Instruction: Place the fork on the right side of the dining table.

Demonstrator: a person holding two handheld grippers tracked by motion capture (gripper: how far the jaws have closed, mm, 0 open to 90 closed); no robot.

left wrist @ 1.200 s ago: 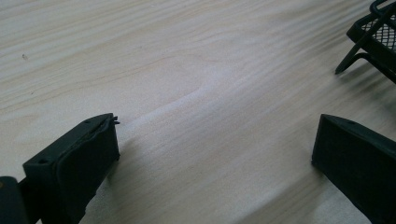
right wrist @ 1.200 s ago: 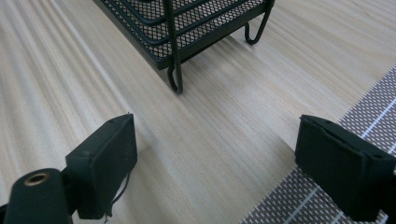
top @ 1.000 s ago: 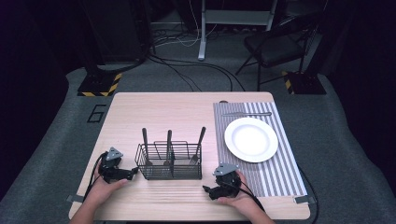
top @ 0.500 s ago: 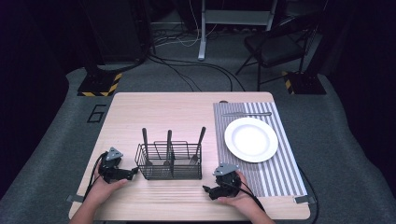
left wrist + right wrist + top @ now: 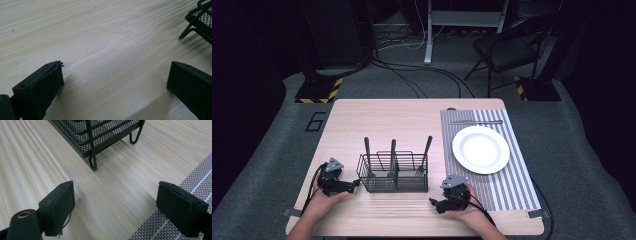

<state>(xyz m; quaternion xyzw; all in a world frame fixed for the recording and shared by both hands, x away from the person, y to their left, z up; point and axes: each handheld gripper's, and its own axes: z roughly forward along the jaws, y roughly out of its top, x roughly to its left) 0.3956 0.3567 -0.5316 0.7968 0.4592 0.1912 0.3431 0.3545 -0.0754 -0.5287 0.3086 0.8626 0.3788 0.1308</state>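
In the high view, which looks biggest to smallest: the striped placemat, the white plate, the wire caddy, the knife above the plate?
1. striped placemat
2. wire caddy and white plate look about alike
3. knife

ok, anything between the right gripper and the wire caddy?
Nothing: bare wooden table separates the open right gripper from the wire caddy in the right gripper view; the high view agrees.
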